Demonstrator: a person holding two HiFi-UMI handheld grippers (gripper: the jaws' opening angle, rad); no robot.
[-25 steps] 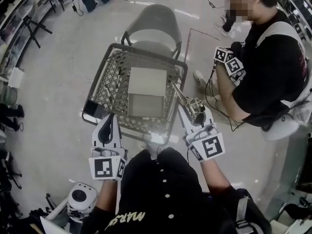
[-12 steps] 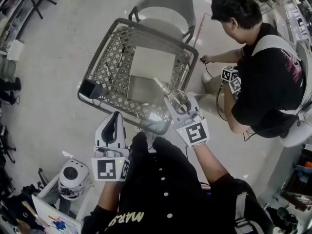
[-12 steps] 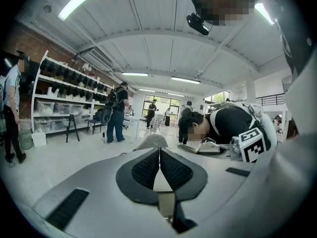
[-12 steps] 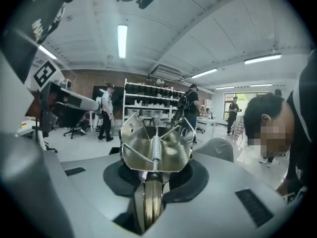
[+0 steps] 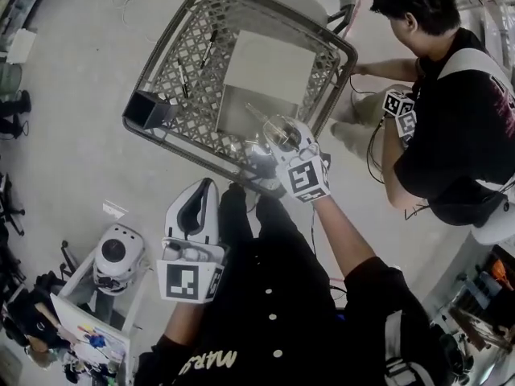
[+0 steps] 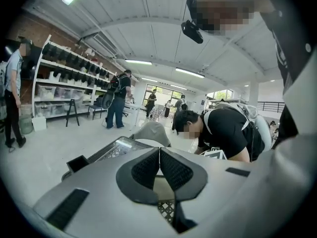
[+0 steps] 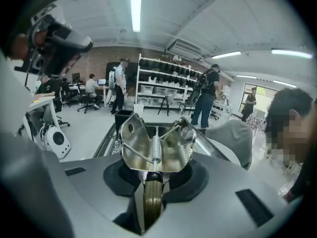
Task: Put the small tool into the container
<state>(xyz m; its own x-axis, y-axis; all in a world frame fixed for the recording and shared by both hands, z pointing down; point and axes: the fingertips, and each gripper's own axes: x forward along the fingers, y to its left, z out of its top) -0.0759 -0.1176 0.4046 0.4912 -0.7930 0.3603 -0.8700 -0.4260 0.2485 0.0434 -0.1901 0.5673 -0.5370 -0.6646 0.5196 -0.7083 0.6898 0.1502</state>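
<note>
We note the left gripper [image 5: 201,195] [image 6: 159,151] held short of the wire cart [image 5: 170,64], its tongs closed pad to pad with nothing between them. A black bin [image 5: 149,111] sits at the cart's near-left corner and a pale flat box [image 5: 269,59] lies inside. The right gripper [image 5: 282,139] [image 7: 153,168] has its tongs clamped on the small metal tool [image 5: 265,123] [image 7: 154,142], a spring-loaded piece, held over the cart's near rim. A second person [image 5: 451,111] bends down at the right.

floor [image 5: 72,95]: pale concrete | shelving [image 6: 64,78]: along brick wall [image 6: 29,31] | ceiling lights [image 7: 134,11]: on
</note>
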